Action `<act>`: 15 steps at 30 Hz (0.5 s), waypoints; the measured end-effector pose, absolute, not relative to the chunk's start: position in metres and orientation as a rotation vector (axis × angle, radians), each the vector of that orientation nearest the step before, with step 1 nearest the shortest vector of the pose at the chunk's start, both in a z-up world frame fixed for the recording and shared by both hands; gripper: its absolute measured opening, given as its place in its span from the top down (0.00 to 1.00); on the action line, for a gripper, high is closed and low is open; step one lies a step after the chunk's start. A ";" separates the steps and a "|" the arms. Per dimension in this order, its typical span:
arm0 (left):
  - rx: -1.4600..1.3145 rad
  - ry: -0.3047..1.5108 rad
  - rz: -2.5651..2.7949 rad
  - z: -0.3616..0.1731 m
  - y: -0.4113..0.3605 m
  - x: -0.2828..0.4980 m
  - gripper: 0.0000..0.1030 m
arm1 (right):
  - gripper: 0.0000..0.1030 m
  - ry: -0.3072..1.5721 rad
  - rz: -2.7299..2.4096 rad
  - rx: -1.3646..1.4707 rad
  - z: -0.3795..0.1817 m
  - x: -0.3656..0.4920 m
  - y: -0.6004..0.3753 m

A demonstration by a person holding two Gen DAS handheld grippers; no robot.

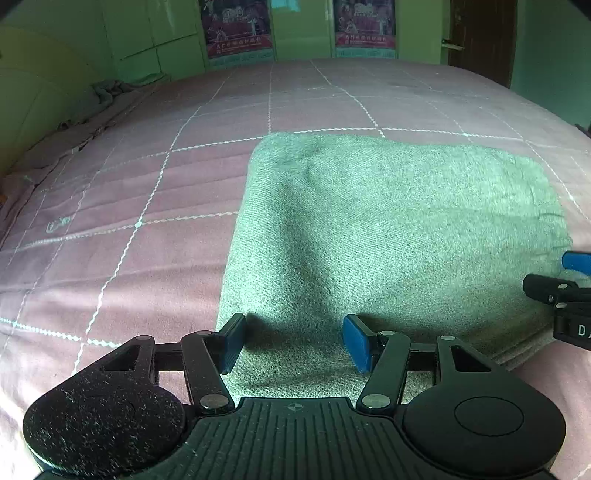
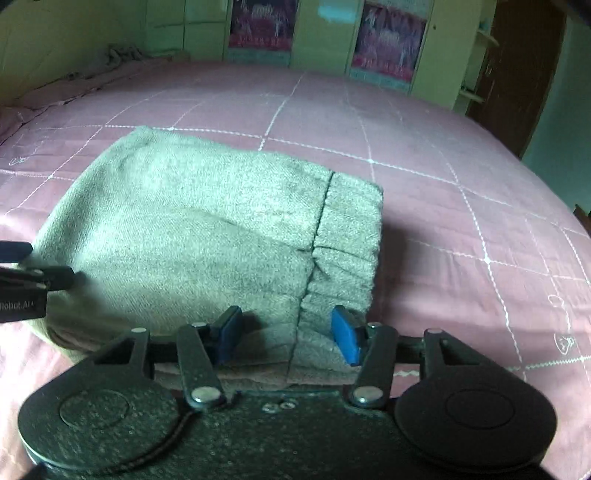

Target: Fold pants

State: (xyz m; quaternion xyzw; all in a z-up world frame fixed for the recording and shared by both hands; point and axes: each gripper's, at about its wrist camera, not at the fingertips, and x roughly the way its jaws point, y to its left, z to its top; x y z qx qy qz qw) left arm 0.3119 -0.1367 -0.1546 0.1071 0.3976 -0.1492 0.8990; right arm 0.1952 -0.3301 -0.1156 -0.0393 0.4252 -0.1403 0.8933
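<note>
The grey-green pants [image 1: 388,229] lie folded into a thick rectangle on the pink bed; in the right wrist view the pants [image 2: 207,236] show the gathered waistband [image 2: 343,251] at their right end. My left gripper [image 1: 293,341] is open, its blue pads over the near left edge of the pants, nothing between them. My right gripper [image 2: 286,338] is open over the near right edge by the waistband. The right gripper also shows in the left wrist view [image 1: 565,291] at the far right. The left gripper shows at the left edge of the right wrist view [image 2: 26,280].
The pink quilted bedspread [image 1: 147,184] with white grid stitching spreads all around the pants. A crumpled cloth [image 1: 110,88] lies at the far left by the headboard. Green cabinets with posters [image 1: 240,29] and a dark door [image 1: 480,37] stand behind the bed.
</note>
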 end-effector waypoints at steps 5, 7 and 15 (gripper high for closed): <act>0.287 0.795 -0.318 -0.152 -0.141 0.296 0.43 | 0.49 0.827 -0.292 -0.029 -0.087 0.191 -0.326; 0.273 0.801 -0.299 -0.150 -0.142 0.297 0.39 | 0.49 0.896 -0.305 -0.030 -0.102 0.193 -0.330; 0.233 0.834 -0.244 -0.149 -0.143 0.298 0.10 | 0.40 0.856 -0.344 0.013 -0.089 0.179 -0.326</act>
